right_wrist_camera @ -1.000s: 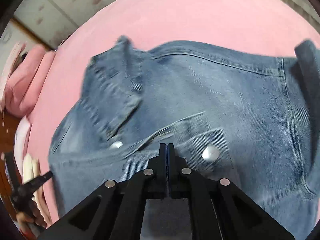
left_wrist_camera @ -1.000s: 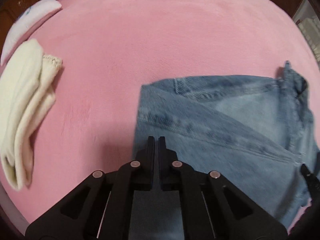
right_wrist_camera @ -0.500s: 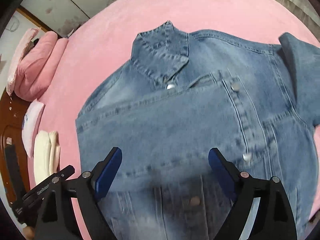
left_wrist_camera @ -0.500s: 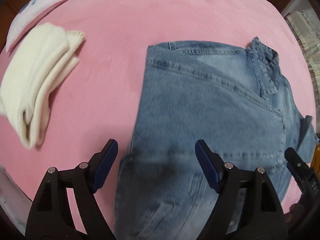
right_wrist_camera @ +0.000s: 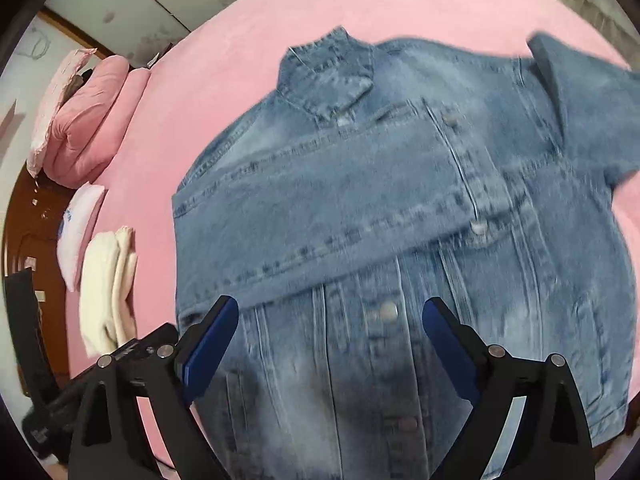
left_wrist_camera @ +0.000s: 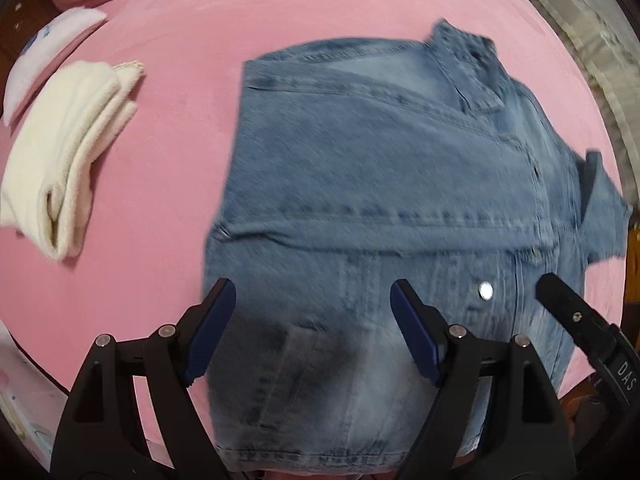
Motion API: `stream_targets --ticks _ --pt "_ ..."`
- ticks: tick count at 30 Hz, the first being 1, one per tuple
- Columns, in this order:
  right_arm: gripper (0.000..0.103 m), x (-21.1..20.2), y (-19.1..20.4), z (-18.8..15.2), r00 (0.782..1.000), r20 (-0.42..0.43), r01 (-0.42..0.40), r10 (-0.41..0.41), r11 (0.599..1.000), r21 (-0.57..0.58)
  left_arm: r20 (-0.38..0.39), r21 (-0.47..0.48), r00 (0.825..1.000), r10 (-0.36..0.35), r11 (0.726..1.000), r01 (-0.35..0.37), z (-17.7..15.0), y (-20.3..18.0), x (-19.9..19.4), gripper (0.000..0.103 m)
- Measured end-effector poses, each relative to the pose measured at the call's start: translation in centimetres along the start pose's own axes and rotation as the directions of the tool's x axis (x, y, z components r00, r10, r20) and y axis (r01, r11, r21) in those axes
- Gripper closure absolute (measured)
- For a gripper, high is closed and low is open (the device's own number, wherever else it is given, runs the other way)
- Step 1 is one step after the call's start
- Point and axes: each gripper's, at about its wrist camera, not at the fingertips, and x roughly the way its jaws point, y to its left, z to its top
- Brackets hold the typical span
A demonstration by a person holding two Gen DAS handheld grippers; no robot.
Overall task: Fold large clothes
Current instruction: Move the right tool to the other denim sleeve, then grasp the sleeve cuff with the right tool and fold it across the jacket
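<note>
Both grippers have pulled back and up from the denim jacket (right_wrist_camera: pixel 400 208) since a second ago, when their jaws were pressed together low over the cloth. Now the whole jacket shows, spread flat on a pink bed (left_wrist_camera: pixel 168 184), front up, collar (right_wrist_camera: pixel 328 76) at the far end, with one sleeve folded across the chest. A pink pillow (right_wrist_camera: pixel 88 120) lies well beyond the jacket's left shoulder, at the head of the bed. A folded cream garment (left_wrist_camera: pixel 64 156) lies on the bed well to the left of the jacket, with a pale flat item (left_wrist_camera: pixel 44 64) just past it. The left gripper (left_wrist_camera: pixel 312 320) hovers over the jacket's near left edge, jaws spread and holding nothing. The right gripper (right_wrist_camera: pixel 330 332) hovers over the jacket's button strip, jaws wide and opening, with only air between them. Silver buttons (right_wrist_camera: pixel 388 312) dot the jacket's front.
</note>
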Motion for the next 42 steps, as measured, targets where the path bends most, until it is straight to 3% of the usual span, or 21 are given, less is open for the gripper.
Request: stream_targets --ticks 7,14,24,30,36,42 --pt "0.008 -0.5 -5.5 -2.6 0.997 -0.064 -0.026 0.030 0.998 0.053 -0.065 0.034 0.998 0.024 0.999 -0.022 -3.4 -6.4 0.3 0.025" --pt "0.008 -3.6 -15.4 -2.8 0.992 -0.094 -0.075 0.088 0.987 0.140 -0.107 0.069 0.993 0.042 0.997 -0.035 -5.6 -16.4 -0.4 0.025" --pt "0.008 -9.1 -32.6 2.6 0.984 -0.087 -0.129 0.155 0.959 0.250 -0.145 0.093 0.989 0.041 0.995 -0.028 -6.6 -32.8 -0.9 0.025" --pt "0.008 -11.1 -43.0 6.8 0.981 -0.024 -0.169 0.193 0.904 0.393 -0.162 0.127 0.986 0.022 0.992 -0.001 -5.5 -41.2 -0.1 0.025" --pt "0.024 -11.8 -52.9 11.4 0.988 0.074 -0.155 0.136 0.851 0.502 -0.151 0.165 0.988 0.020 0.986 0.005 -4.2 -46.5 0.9 0.025" --pt "0.051 -11.0 -62.1 15.7 0.982 0.171 -0.168 0.076 0.762 0.625 -0.163 0.153 0.987 0.009 0.988 0.016 -3.4 -48.3 2.2 0.026"
